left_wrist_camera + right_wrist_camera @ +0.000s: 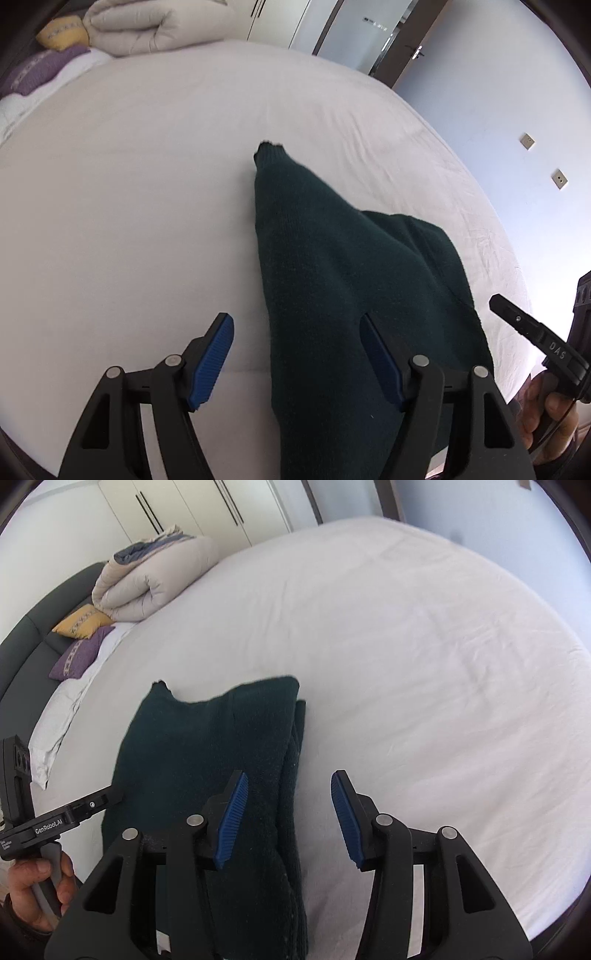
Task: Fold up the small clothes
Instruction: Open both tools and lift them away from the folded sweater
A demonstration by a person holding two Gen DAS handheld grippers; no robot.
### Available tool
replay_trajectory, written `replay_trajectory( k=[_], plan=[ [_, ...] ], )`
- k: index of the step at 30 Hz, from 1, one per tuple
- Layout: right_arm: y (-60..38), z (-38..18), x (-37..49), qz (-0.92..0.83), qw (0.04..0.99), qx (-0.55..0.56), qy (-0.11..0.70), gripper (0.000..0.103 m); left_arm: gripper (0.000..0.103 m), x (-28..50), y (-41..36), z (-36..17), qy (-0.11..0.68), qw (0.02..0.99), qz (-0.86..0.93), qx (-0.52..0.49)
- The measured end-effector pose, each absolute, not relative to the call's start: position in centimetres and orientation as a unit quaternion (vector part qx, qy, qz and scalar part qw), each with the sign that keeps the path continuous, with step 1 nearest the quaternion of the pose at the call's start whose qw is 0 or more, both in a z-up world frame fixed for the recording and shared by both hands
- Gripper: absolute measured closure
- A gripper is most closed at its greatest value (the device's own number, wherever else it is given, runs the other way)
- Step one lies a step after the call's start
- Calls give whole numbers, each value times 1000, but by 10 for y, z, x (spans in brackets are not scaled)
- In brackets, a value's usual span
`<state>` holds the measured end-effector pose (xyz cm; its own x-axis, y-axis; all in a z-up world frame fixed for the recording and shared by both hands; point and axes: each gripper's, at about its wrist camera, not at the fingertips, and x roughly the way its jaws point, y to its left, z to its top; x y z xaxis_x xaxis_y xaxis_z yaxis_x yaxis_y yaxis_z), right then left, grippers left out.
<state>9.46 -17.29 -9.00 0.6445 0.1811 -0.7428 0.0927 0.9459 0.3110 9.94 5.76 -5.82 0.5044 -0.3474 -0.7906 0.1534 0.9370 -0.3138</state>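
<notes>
Dark green knitted garment lies partly folded on the white-sheeted bed, near the edge closest to me; one narrow end, probably a sleeve cuff, points toward the headboard.

Left gripper: fingers spread apart, nothing clamped. The garment's left edge runs up between them, and I see no pad pressing on it. Right gripper: fingers parted, empty, straddling the garment's thick right-hand fold edge where layers are stacked.

My reading: a fold has just been laid and both sides let go. The stack looks uneven, with the far corner standing proud and the cuff sticking out.

Notes for doing this step well:
- Grip low on the knit, through all layers at an edge, or the top layer alone will slide.
- Take matching corners with both hands so the next fold lands square.
- Tuck the cuff in first.
- Smooth before releasing; bulky knit springs back.

Containers: none in either view. The folded beige duvet and yellow and purple cushions sit at the head end, well apart.
</notes>
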Motion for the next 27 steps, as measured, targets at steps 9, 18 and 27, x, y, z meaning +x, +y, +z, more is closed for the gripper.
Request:
replay_trajectory(
  k=[9,18,27],
  plan=[
    [-132,-89,72,121,880,172,425,61,32,105,25,-74,489,857,-145,-73],
    [-135,-140,63,112,873,174,441,70,26,93,35,-95,495,852,-141,-91],
    [-149,-33,-15,35,952,90,289,50,0,-5,56,22,231,969,-79,-21]
  ],
)
